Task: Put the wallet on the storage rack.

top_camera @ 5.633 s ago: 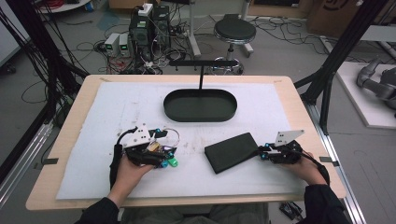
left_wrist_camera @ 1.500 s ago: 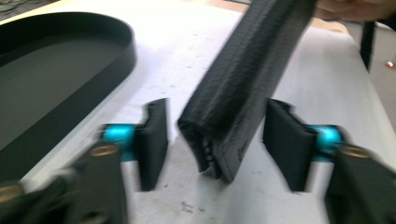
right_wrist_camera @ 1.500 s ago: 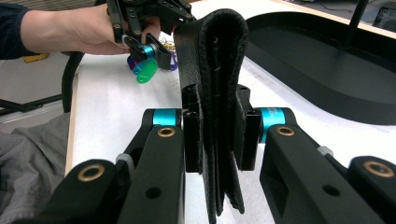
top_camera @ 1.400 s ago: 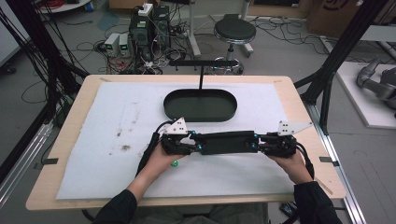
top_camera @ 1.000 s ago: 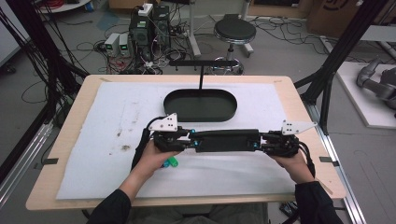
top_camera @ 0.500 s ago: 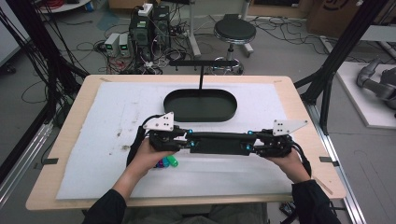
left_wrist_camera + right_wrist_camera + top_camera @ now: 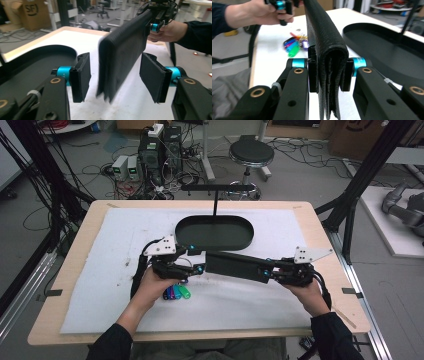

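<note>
Your right gripper [image 7: 328, 75] clamps the black wallet [image 7: 239, 266], held above the white mat [image 7: 100, 290] | your left gripper [image 7: 115, 75]: jaws just opened, wallet's end loose between, blurred | tray [image 7: 215, 232] beyond | key tags [image 7: 176, 292] half hidden under your hand.

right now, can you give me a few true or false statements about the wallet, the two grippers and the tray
1. The right gripper clamps the black leather wallet. True.
2. The left gripper squeezes the wallet too. False: its jaws have just been opening, with gaps on both sides.
3. The wallet lies inside the black oval tray. False: it is held up in front of it.
4. Coloured key tags lie on the white mat. True.
</note>
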`<state>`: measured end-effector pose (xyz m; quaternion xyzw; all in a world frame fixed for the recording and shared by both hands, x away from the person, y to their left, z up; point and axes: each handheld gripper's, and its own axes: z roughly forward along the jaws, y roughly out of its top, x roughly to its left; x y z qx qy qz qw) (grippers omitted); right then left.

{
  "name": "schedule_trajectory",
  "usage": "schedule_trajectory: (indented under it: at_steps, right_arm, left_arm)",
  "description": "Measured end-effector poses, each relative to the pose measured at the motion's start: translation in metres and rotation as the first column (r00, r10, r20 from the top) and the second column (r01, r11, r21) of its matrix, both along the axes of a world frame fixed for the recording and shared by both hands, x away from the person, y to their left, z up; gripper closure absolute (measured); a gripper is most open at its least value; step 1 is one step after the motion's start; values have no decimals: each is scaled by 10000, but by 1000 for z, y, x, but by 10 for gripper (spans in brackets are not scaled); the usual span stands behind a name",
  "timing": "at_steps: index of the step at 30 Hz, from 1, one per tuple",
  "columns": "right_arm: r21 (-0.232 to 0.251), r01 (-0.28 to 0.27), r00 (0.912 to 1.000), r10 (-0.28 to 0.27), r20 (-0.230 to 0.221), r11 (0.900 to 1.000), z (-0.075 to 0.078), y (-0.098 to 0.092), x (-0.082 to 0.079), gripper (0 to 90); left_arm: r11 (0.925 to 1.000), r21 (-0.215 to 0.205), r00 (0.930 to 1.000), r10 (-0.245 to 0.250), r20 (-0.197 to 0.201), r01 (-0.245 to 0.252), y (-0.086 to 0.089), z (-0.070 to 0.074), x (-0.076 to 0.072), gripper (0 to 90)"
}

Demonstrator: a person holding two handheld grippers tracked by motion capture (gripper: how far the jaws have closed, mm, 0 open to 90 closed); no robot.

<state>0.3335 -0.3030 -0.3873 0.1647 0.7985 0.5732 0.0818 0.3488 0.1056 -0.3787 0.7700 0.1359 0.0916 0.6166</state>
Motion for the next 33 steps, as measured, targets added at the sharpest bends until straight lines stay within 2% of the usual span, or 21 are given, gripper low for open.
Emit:
schedule_trajectory:
  at_steps: [3,6,7,11,14,21,26,31,32,33]
  right_arm:
    - [59,314,9994,-315,140,9995,1,-2,2,754]
    - [76,994,9949,-995,190,9950,3,-4,8,754]
    - [76,994,9949,-995,190,9950,3,-4,8,754]
    - [70,1592,9871,-1593,158,9872,4,-7,17,754]
    - [6,1885,9817,-1885,257,9821,6,-5,24,754]
    - [4,2224,9744,-2223,325,9749,9,7,45,754]
    - [52,2264,9735,-2264,317,9740,10,18,61,754]
    - [-61,2278,9733,-2276,311,9737,11,31,76,754]
    - [31,2304,9718,-2302,504,9731,11,36,81,753]
    - [31,2304,9718,-2302,504,9731,11,36,81,753]
  left_arm:
    - [9990,-193,9992,400,68,-399,10,3,-4,384]
    - [9974,-254,9973,688,269,-682,19,6,-8,350]
    - [9965,-241,9964,804,278,-798,22,7,-9,350]
    - [9926,-45,9920,1213,362,-1213,34,9,-16,311]
    - [9863,171,9851,1626,561,-1638,43,8,-23,298]
    - [9681,168,9659,2483,734,-2501,62,2,-42,286]
    - [9667,228,9651,2527,691,-2547,70,-7,-53,271]
    - [9600,418,9580,2725,888,-2769,76,-13,-60,268]
    - [9600,350,9578,2742,857,-2779,78,-14,-61,268]
    - [9600,323,9579,2747,837,-2782,80,-16,-61,268]
